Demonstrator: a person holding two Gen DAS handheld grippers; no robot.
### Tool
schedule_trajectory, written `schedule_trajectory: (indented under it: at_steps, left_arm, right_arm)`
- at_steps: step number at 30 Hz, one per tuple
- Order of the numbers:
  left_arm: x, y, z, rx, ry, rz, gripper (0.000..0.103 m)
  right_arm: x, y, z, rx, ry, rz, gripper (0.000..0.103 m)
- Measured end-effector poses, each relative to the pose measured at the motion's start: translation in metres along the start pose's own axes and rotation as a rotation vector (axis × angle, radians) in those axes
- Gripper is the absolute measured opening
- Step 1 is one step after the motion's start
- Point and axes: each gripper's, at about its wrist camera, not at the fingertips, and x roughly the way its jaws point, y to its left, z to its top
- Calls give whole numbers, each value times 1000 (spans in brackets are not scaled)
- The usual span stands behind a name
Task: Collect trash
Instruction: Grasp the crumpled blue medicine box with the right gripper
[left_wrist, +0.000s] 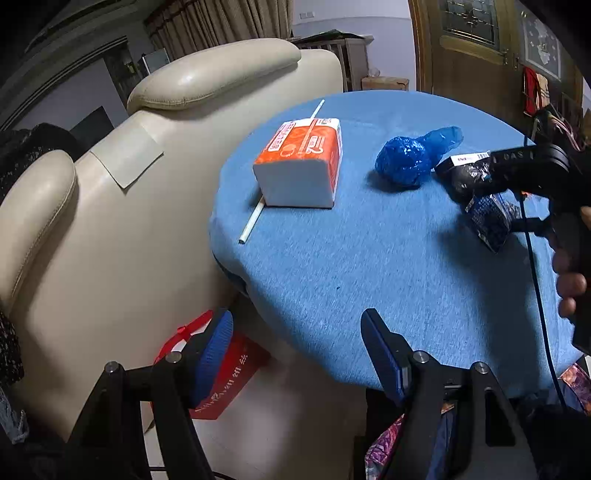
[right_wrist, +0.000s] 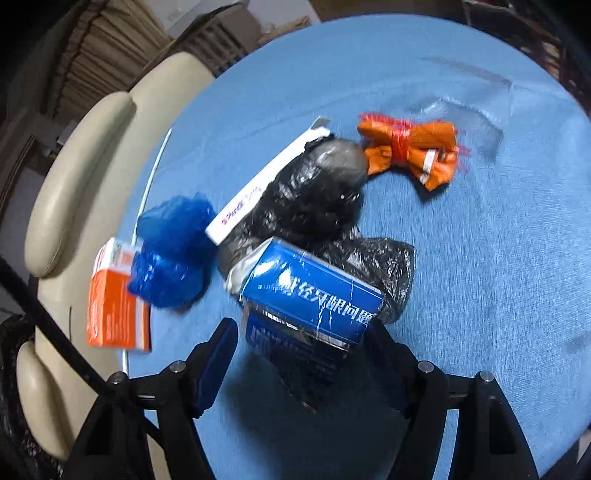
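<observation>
Blue table (right_wrist: 480, 258), box (right_wrist: 310, 295) between jaws

On the worktop (right_wrist: 480, 258) lie one orange tissue pack (left_wrist: 301, 162), one white straw (left_wrist: 253, 221), one crumpled blue bag (left_wrist: 406, 158), one black bag (right_wrist: 317, 199), one blue carton (right_wrist: 314, 302), one white box (right_wrist: 266, 181), and one tied orange wrapper (right_wrist: 410, 147).

I see a round table (left_wrist: 369, 258) under a blue cloth. On it lie a tissue pack (left_wrist: 301, 162) on a white straw (left_wrist: 253, 221) at far left, a blue bag (left_wrist: 410, 158), black bags (right_wrist: 317, 195) (crumpled), a blue box (right_wrist: 314, 295) and an orange bundle (right_wrist: 413, 151).
</observation>
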Motion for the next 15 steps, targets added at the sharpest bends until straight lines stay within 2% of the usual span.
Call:
schedule_trajectory:
  at_steps: [6, 10, 15]
  left_arm:
    - [-1, -4, -2, 19, 5, -14, 73]
    - [-3, -5, -3, 31, 1, -14, 73]
    - [-5, -1, 3, 12, 3, -19, 73]
  right_arm:
    - [7, 20, -4, -73, -74, -109, 75]
    - [10, 23, -5, -115, -83, -107, 73]
    - [-1, 3, -9, -124, -82, -82, 72]
